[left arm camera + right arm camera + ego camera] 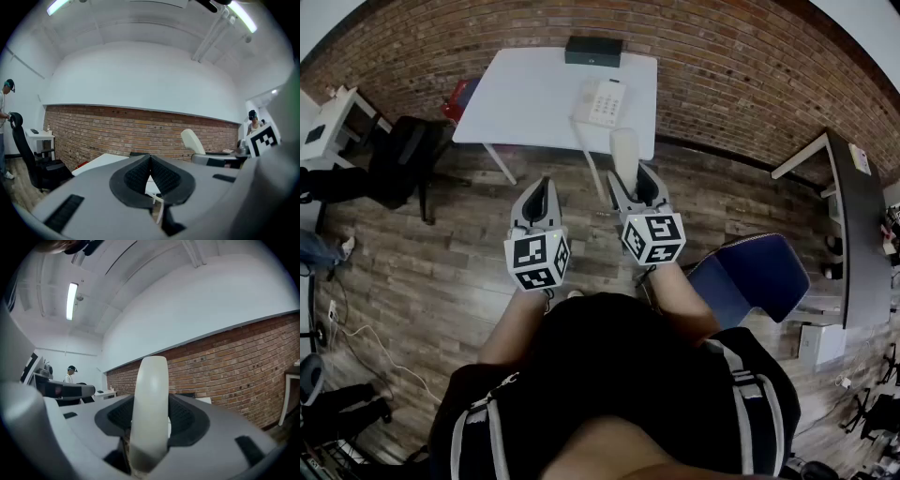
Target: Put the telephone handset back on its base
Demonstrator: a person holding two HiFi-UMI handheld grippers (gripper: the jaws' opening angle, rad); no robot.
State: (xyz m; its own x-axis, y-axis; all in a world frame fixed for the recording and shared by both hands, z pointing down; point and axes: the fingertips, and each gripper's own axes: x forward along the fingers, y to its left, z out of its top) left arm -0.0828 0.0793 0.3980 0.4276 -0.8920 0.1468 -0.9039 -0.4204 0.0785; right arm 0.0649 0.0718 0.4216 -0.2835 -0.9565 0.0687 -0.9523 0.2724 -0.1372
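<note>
**Handset [150, 413] gripped in right tongs [635, 183] at the table's near edge**

The cream handset stands upright, clamped between the pads, on the near side of the telephone base [602, 101]. The base sits toward the right edge of the white table [525, 94], with bare top spreading to its left. The left tongs [540, 187], clenched on nothing, hang nearer than the base and to its left, over open wooden floor [441, 272].

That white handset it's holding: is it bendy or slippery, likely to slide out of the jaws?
The handset looks like smooth, glossy hard plastic, so it is probably stiff but somewhat slippery. The right gripper grips one end, with much of it sticking out past the jaws, so it may pivot if bumped. It is slim, so it is likely light.
</note>
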